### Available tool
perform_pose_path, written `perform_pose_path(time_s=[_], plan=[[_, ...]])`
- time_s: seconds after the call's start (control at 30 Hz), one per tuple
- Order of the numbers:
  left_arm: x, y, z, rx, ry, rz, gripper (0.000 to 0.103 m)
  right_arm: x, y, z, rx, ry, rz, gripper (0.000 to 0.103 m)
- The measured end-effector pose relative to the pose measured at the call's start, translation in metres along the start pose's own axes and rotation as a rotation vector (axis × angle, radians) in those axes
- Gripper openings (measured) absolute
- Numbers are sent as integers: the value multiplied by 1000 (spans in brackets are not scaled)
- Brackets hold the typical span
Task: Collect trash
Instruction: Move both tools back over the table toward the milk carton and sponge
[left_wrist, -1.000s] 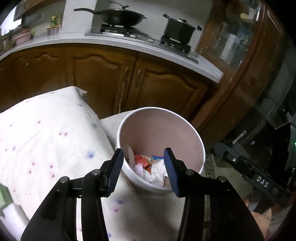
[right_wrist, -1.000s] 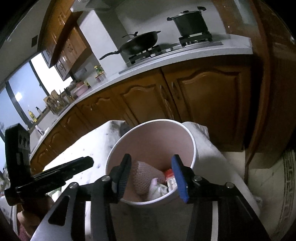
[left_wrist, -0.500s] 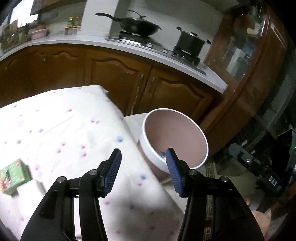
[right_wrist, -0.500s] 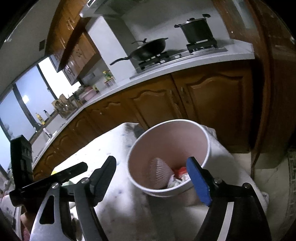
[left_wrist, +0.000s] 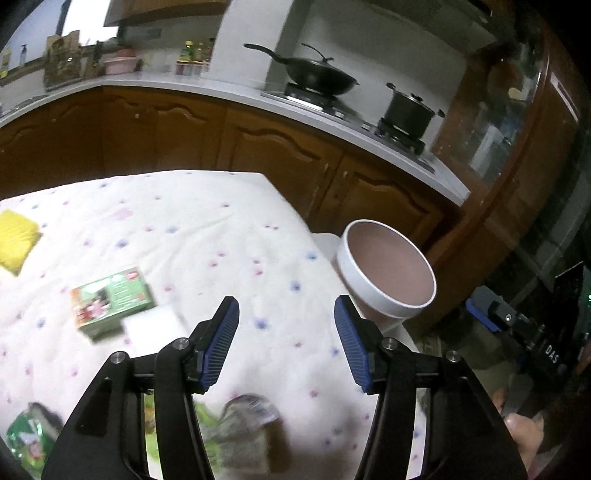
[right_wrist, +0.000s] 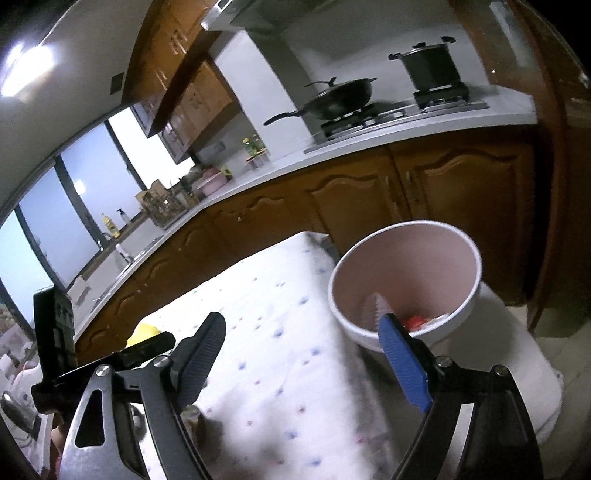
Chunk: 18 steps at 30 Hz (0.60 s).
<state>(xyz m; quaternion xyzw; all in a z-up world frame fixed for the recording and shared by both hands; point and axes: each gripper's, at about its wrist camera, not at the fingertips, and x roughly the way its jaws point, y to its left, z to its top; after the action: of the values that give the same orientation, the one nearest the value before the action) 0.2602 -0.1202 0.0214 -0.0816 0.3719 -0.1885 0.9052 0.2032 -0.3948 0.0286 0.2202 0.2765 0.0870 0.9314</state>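
- Left gripper (left_wrist: 286, 341): a second ago it hung right over the bin (left_wrist: 388, 275) with trash showing between its tips; now it has swung back over the desk (left_wrist: 207, 236), and the bin sits ahead and to its right, just off the desk's edge. Its jaws are spread with nothing between them.
- Trash left on the desk, from the left: a yellow sponge (left_wrist: 14, 240), a green box (left_wrist: 112, 301) touching a white block (left_wrist: 153, 326), a green wrapper (left_wrist: 27, 441) at the near-left corner, and a crumpled packet (left_wrist: 243, 424) just below the jaws (blurred, so I cannot tell what it is).
- Bin: it holds a pale net sleeve (right_wrist: 376, 308) and red and white scraps, so I judge one drop done.
- Right gripper (right_wrist: 303, 363): it too has pulled back from the bin and opened wider since a second ago; its jaws are spread and empty, with the bin near its right tip.
- Meaning: I judge both grippers free for the next pick-up, with several pieces still to collect; the packet lies nearest the left one.
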Motion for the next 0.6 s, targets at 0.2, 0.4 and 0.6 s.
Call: perform_pose_path(time_s=[0.2,0.4,0.6], plan=[[-22,24,-15,-26,-16,22,55,2,22,-17,-20,24,33,86],[-41,48,-29,-60,-28,48,56,7,46,-35,-42,55,64,86],[-57,70,-40,-86,-39,85,56,9,66,-53,-73,82,86,86]])
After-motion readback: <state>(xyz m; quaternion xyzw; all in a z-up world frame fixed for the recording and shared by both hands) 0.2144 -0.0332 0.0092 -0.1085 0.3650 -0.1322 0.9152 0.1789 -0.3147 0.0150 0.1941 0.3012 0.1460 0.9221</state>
